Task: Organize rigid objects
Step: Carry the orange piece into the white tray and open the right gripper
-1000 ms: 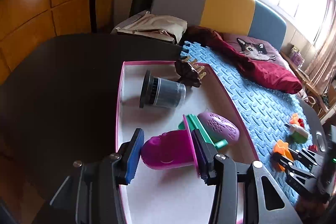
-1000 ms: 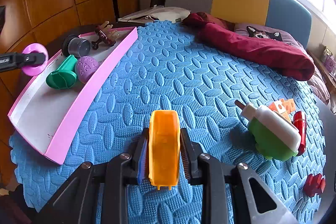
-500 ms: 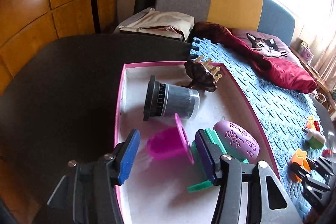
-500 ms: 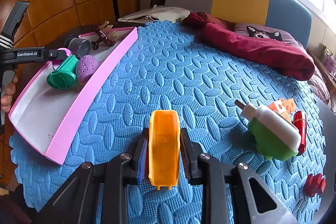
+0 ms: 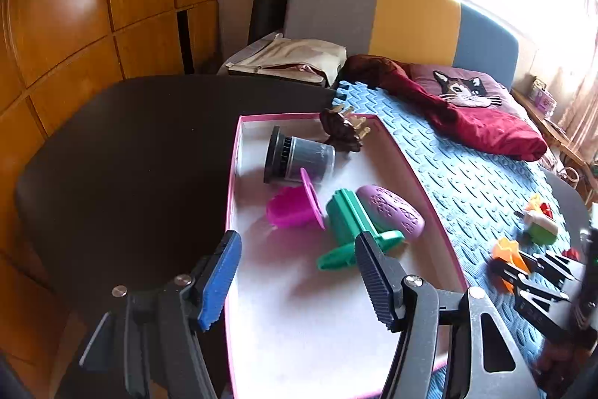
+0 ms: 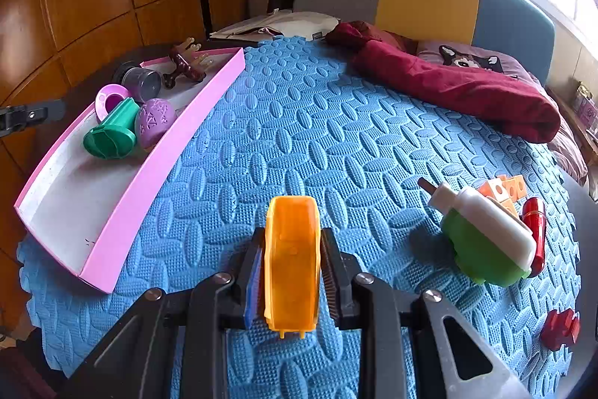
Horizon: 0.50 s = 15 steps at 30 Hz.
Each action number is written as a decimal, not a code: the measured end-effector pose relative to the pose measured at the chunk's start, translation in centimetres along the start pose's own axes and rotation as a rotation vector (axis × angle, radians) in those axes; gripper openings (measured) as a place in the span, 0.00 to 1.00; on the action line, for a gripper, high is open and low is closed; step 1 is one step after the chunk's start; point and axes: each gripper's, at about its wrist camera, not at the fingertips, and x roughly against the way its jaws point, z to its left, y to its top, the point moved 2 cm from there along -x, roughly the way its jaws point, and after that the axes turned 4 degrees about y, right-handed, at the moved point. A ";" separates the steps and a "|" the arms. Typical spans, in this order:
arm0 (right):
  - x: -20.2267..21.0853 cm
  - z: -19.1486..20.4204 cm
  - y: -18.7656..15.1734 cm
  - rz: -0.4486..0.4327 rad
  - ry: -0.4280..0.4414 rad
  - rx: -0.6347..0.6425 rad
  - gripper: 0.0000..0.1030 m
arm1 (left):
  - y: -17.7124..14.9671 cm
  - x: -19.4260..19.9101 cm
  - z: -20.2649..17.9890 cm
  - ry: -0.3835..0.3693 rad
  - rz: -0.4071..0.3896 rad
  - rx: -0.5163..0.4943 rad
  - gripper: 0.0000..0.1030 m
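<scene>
A pink-rimmed tray (image 5: 418, 171) (image 6: 149, 174) holds a magenta cup (image 5: 289, 210) (image 6: 108, 100) on its side, a green piece (image 5: 353, 227) (image 6: 112, 133), a purple egg (image 5: 392, 212) (image 6: 155, 120), a grey canister (image 5: 299, 157) (image 6: 140, 81) and a brown hair claw (image 5: 344, 131) (image 6: 187, 64). My left gripper (image 5: 295, 281) hangs over the tray's near part, jaws opening, nothing between them, the magenta cup lying free ahead. My right gripper (image 6: 291, 272) is shut on an orange plastic piece (image 6: 291, 260) just above the blue foam mat (image 6: 299, 122).
On the mat's right side lie a green-and-white bottle (image 6: 486, 242), orange blocks (image 6: 504, 187), a red cylinder (image 6: 534, 227) and a red piece (image 6: 560, 328). A dark red cloth (image 6: 448, 85) and a cat cushion (image 6: 474, 62) lie at the back. Left of the tray is a dark table (image 5: 130, 156).
My left gripper let go of the magenta cup, which now lies in the tray beside the green piece, then drew back and widened. The right gripper and its orange piece kept still.
</scene>
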 end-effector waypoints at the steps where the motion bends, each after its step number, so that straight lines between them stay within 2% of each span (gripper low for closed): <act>1: 0.0 0.0 0.0 0.000 0.000 0.000 0.25 | -0.1 0.4 -0.1 -0.001 -0.006 -0.002 0.62; 15: 0.0 0.1 -0.1 0.001 -0.017 0.015 0.25 | -1.1 2.7 0.1 0.004 -0.031 -0.012 0.63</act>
